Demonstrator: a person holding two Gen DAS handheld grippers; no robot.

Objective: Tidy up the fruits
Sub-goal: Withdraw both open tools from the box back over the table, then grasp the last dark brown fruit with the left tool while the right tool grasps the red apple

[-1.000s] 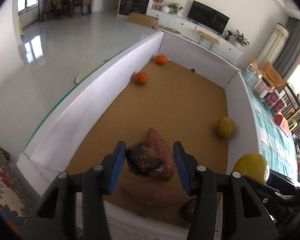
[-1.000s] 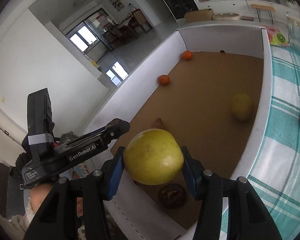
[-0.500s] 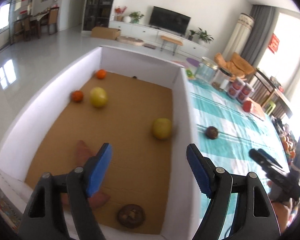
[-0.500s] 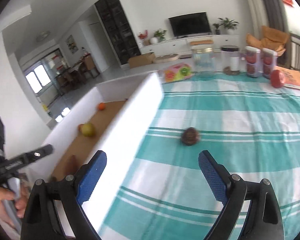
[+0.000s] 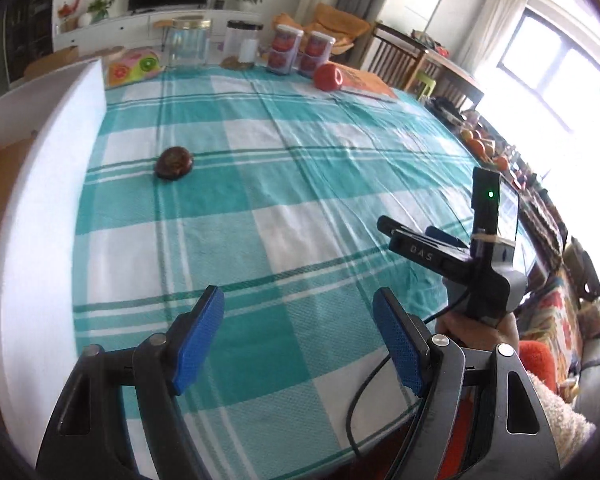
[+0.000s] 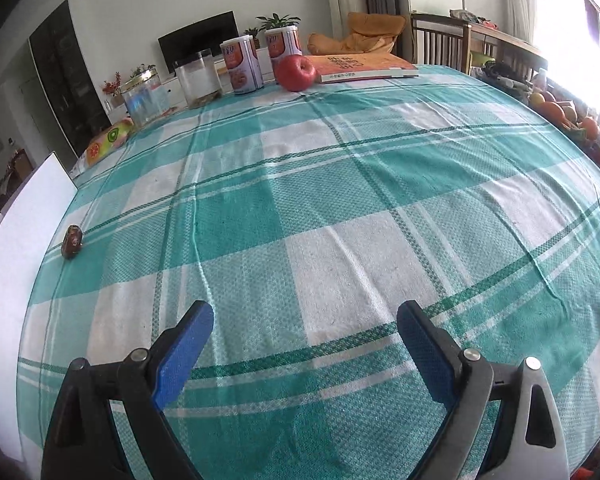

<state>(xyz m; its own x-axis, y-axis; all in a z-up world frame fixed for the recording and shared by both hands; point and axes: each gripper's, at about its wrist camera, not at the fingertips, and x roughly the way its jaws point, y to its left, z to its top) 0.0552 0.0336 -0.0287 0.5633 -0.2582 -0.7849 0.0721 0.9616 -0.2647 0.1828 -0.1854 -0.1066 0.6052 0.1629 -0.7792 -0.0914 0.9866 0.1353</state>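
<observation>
Left fingers (image 5: 298, 330): mine, spread wide, nothing between them, above the checked cloth (image 5: 260, 200).
Right fingers (image 6: 306, 346): mine, spread wide too, nothing held.
Dark fruit (image 5: 174, 162): on the desk, near the white box (image 5: 40, 240) wall.
Apple (image 6: 296, 73): far end, touching the book (image 6: 360, 66).

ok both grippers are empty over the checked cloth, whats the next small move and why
Probably swing the left gripper toward the dark round fruit. It lies alone on the tablecloth, just outside the white box wall, and looks nearer to the left gripper than to the right gripper. Both are open and hold nothing. The red apple sits far back by the book.
</observation>
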